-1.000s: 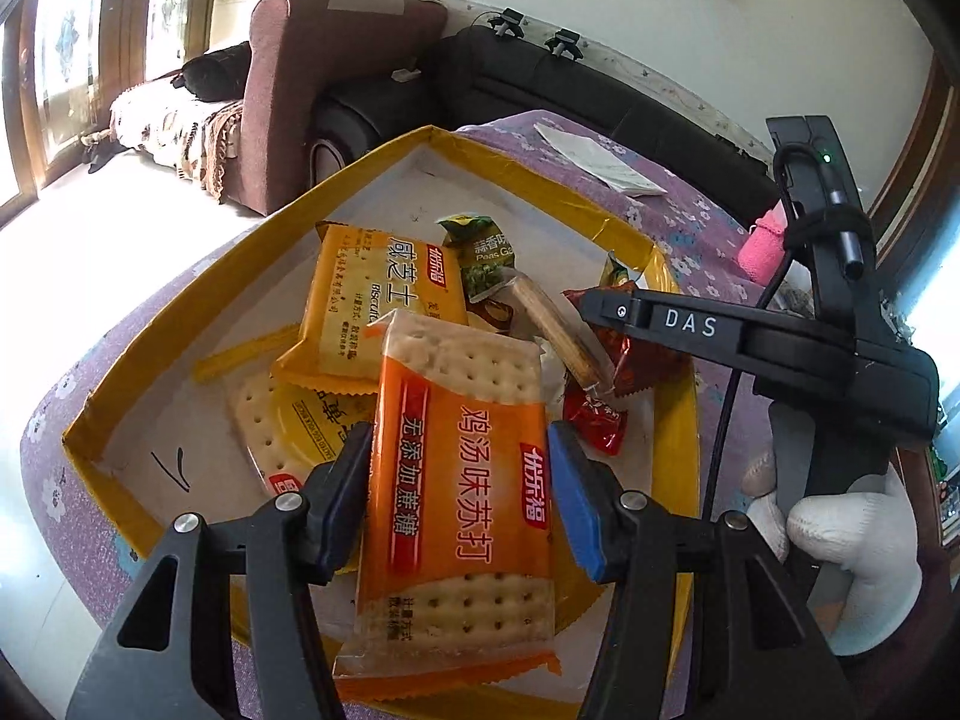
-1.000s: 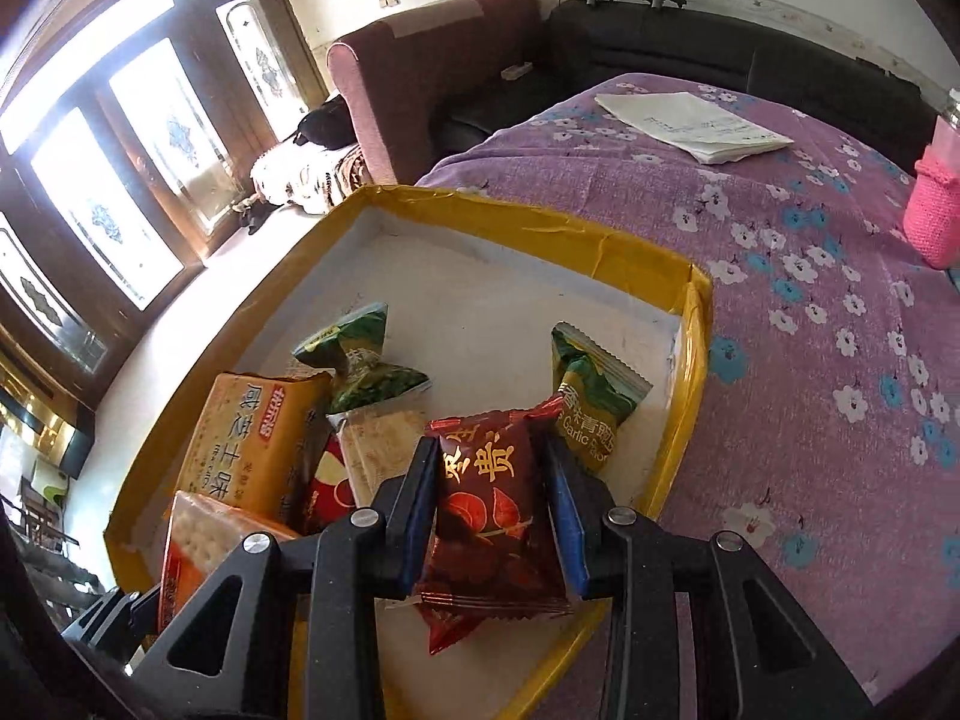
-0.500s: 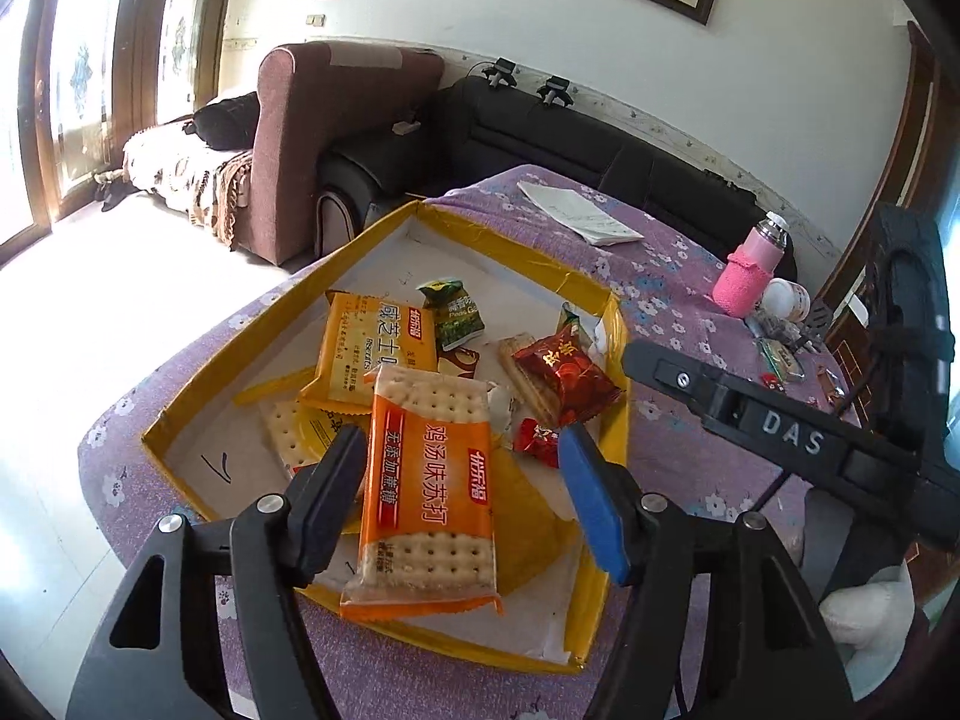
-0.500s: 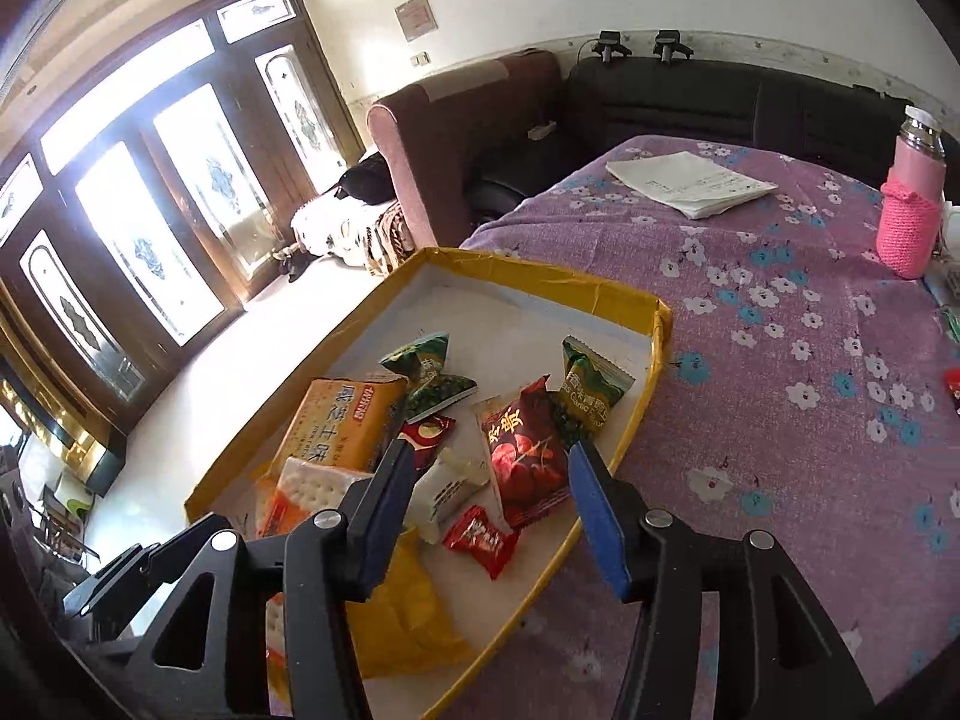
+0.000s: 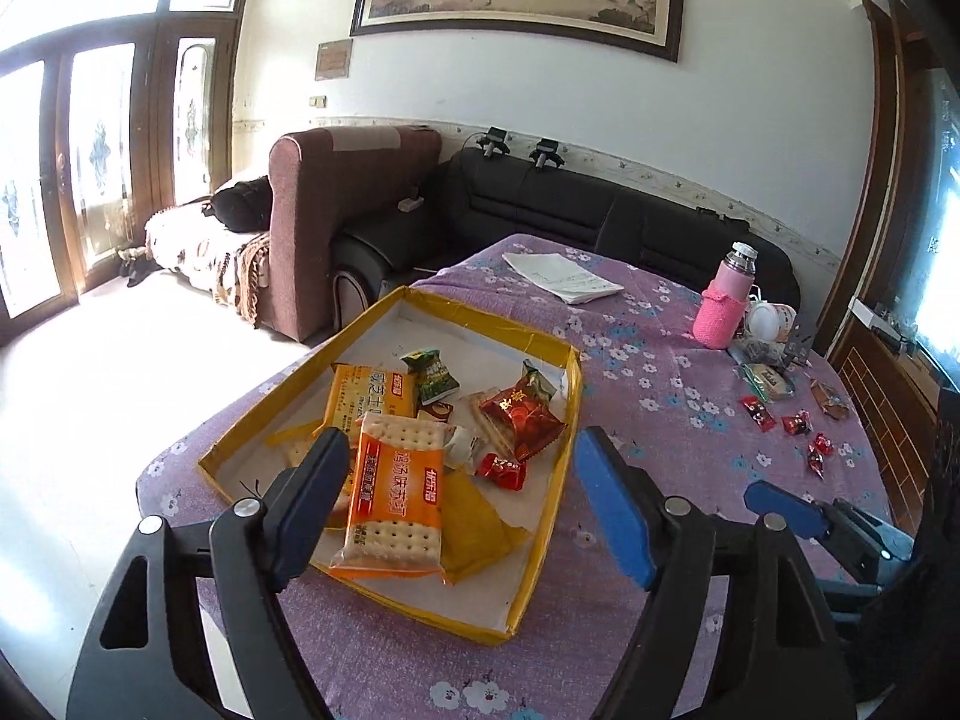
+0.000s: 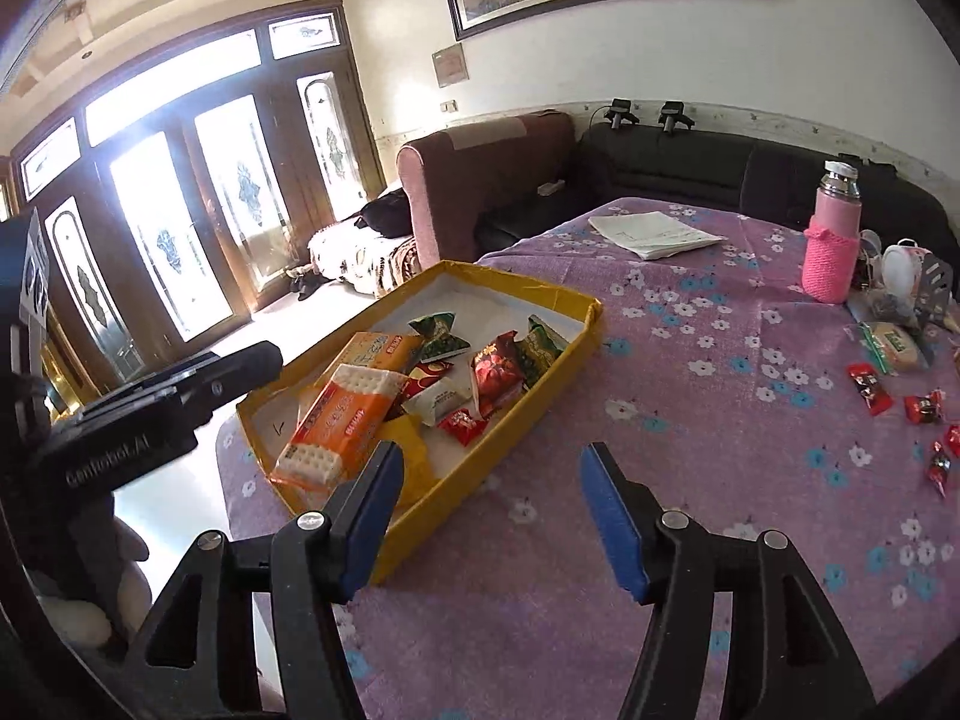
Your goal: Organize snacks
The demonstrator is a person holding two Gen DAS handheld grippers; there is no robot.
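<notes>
A yellow-rimmed tray (image 5: 573, 402) (image 6: 591, 324) on the purple flowered table holds an orange cracker pack (image 5: 399, 501) (image 6: 342, 417), a yellow biscuit pack (image 5: 369, 396), a dark red snack bag (image 5: 522, 423) (image 6: 495, 372), green packets (image 5: 432, 372) and a small red candy (image 5: 501, 471). My left gripper (image 5: 459, 483) is open and empty, raised above the tray's near end. My right gripper (image 6: 486, 501) is open and empty, above the cloth just right of the tray. Several small red candies (image 5: 792, 423) (image 6: 924, 408) lie loose on the table's right side.
A pink-sleeved bottle (image 5: 723, 303) (image 6: 834, 240), a white roll (image 6: 900, 267) and small clutter stand at the back right. Folded papers (image 5: 561, 276) (image 6: 654, 234) lie at the far side. Sofas stand behind the table. The table edge falls off left of the tray.
Both grippers opened, leaving the cracker pack and the red snack bag in the tray, then pulled back and up away from it.
</notes>
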